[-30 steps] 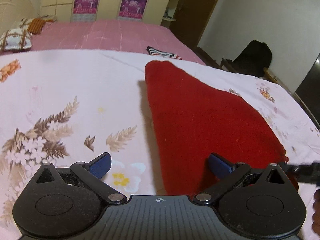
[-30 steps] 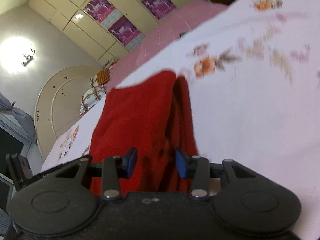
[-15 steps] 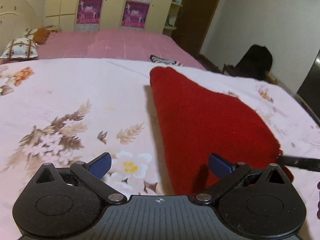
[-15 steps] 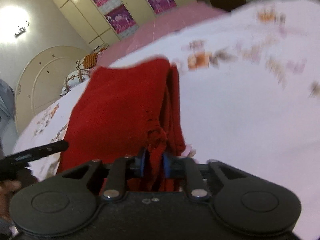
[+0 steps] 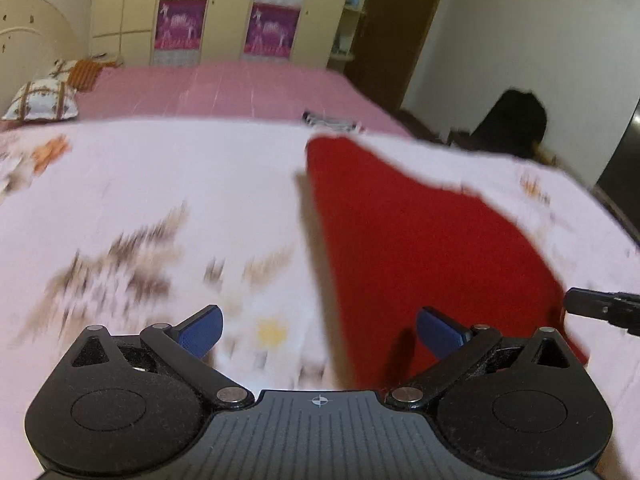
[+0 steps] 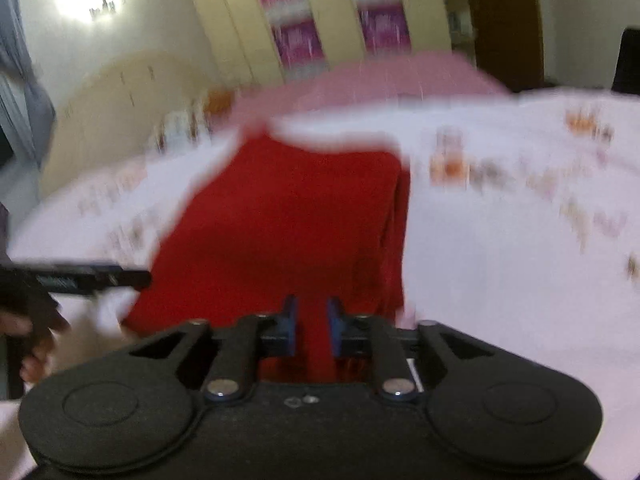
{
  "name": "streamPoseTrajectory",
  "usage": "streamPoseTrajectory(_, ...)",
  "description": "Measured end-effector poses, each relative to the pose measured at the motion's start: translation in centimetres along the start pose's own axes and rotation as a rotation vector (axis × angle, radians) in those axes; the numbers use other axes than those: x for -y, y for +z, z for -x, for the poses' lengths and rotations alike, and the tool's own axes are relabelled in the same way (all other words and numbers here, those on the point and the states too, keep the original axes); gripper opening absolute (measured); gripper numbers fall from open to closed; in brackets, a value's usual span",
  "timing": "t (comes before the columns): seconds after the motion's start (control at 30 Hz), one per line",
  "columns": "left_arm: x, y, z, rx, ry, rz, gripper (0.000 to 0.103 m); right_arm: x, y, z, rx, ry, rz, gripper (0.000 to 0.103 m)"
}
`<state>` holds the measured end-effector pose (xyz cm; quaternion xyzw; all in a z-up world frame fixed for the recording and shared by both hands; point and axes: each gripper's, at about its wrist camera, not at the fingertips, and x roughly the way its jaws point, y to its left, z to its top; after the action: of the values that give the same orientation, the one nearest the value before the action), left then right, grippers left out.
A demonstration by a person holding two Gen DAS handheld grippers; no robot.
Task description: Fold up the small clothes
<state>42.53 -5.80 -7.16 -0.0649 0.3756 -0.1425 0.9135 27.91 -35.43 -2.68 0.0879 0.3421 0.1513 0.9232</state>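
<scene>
A red garment (image 5: pixel 420 240) lies folded on the floral bedsheet (image 5: pixel 160 184), its near edge by both grippers. My left gripper (image 5: pixel 320 330) is open wide and holds nothing; its right pad (image 5: pixel 438 330) hovers over the garment's near left corner and its left pad over the sheet. In the right wrist view the red garment (image 6: pixel 296 216) runs up into my right gripper (image 6: pixel 313 328). Its jaws are closing, and a bunch of the red fabric's near edge fills the narrow gap between the blue pads. The picture is blurred.
A pink bedspread (image 5: pixel 224 88) covers the far half of the bed, with pillows (image 5: pixel 40 100) at the far left and a striped item (image 5: pixel 330 120) behind the garment. A dark bag (image 5: pixel 512 124) sits by the right wall. A hand (image 6: pixel 24 320) grips the left tool.
The right gripper rolled upright and lifted a little, and its jaws came together onto the garment's near edge. The left gripper stayed open, its view shifting only slightly.
</scene>
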Motion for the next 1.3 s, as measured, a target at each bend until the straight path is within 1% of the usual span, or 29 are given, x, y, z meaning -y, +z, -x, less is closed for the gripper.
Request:
streamPoseTrajectory(0.07, 0.8, 1.8, -1.2, 0.005, -0.016, -0.009, 0.103, -0.3, 2.0, -1.2, 0.032, -0.036, 0.014, 0.021)
streamPoseTrajectory(0.17, 2.4, 3.1, -4.3, -0.046, -0.015, -0.056, 0.103, -0.7, 3.8, -4.1, 0.023, -0.055, 0.04, 0.018)
streamPoseTrajectory(0.2, 2.8, 3.1, -5.3, -0.074, -0.007, -0.082, 0.103, -0.7, 4.1, -4.9, 0.011, -0.051, 0.056, 0.014)
streamPoseTrajectory(0.23, 3.2, 2.7, -6.2, -0.107, 0.015, -0.107, 0.103, -0.9, 4.2, -5.9, -0.019, -0.063, 0.08, 0.012)
streamPoseTrajectory(0.27, 3.1, 2.3, -7.0, -0.124, 0.009, -0.109, 0.103, -1.2, 3.8, -7.6, -0.094, -0.115, 0.126, 0.01)
streamPoseTrajectory(0.3, 2.7, 2.2, -7.1, -0.13, -0.005, -0.077, 0.103, -1.4, 3.0, -8.7, -0.141, -0.144, 0.169, 0.009)
streamPoseTrajectory(0.33, 2.0, 2.2, -7.5, -0.146, -0.025, -0.027, 0.103, -1.4, 2.3, -8.6, -0.116, -0.15, 0.194, 0.009)
streamPoseTrajectory(0.37, 1.9, 2.1, -7.6, -0.147, -0.031, -0.014, 0.103, -1.3, 2.4, -8.7, -0.12, -0.152, 0.174, 0.009)
streamPoseTrajectory(0.43, 2.3, 2.0, -7.5, -0.136, -0.022, -0.039, 0.103, -1.3, 2.9, -8.8, -0.133, -0.154, 0.148, 0.009)
streamPoseTrajectory(0.53, 3.1, 2.3, -6.7, -0.131, 0.005, -0.059, 0.103, -1.7, 3.0, -8.7, -0.123, -0.166, 0.157, 0.011)
streamPoseTrajectory(0.57, 3.4, 2.5, -6.4, -0.128, 0.018, -0.075, 0.103, -1.7, 3.1, -8.5, -0.114, -0.165, 0.146, 0.013)
streamPoseTrajectory(0.6, 3.6, 2.5, -6.0, -0.123, 0.027, -0.092, 0.103, -1.7, 3.2, -7.7, -0.093, -0.164, 0.127, 0.028)
streamPoseTrajectory(0.63, 3.8, 2.7, -5.7, -0.121, 0.036, -0.106, 0.103, -1.6, 3.2, -7.0, -0.074, -0.15, 0.114, 0.048)
streamPoseTrajectory(0.67, 3.8, 2.9, -5.7, -0.121, 0.043, -0.114, 0.103, -1.4, 3.1, -6.3, -0.051, -0.131, 0.099, 0.058)
streamPoseTrajectory(0.7, 3.8, 3.1, -5.5, -0.12, 0.048, -0.121, 0.103, -1.1, 3.2, -5.8, -0.034, -0.126, 0.089, 0.063)
streamPoseTrajectory(0.8, 3.6, 3.5, -5.1, -0.116, 0.061, -0.141, 0.103, 0.1, 3.8, -5.1, -0.036, -0.14, 0.068, 0.064)
streamPoseTrajectory(0.97, 3.5, 3.6, -4.8, -0.114, 0.06, -0.128, 0.103, 2.6, 4.1, -5.1, -0.071, -0.128, -0.021, 0.063)
streamPoseTrajectory(1.0, 3.5, 3.6, -4.7, -0.106, 0.054, -0.125, 0.103, 2.6, 4.2, -4.8, -0.06, -0.128, -0.024, 0.061)
streamPoseTrajectory(1.07, 3.5, 3.5, -4.8, -0.106, 0.049, -0.12, 0.103, 2.3, 4.2, -4.3, -0.026, -0.113, -0.009, 0.061)
streamPoseTrajectory(1.17, 3.3, 3.4, -4.9, -0.109, 0.039, -0.101, 0.103, 2.1, 4.1, -5.1, -0.055, -0.1, -0.017, 0.061)
streamPoseTrajectory(1.2, 3.1, 3.4, -4.8, -0.11, 0.03, -0.092, 0.103, 2.3, 4.0, -5.3, -0.069, -0.096, -0.029, 0.059)
streamPoseTrajectory(1.3, 2.6, 3.3, -4.1, -0.086, -0.006, -0.077, 0.103, 3.7, 3.7, -5.2, -0.084, -0.084, -0.109, 0.059)
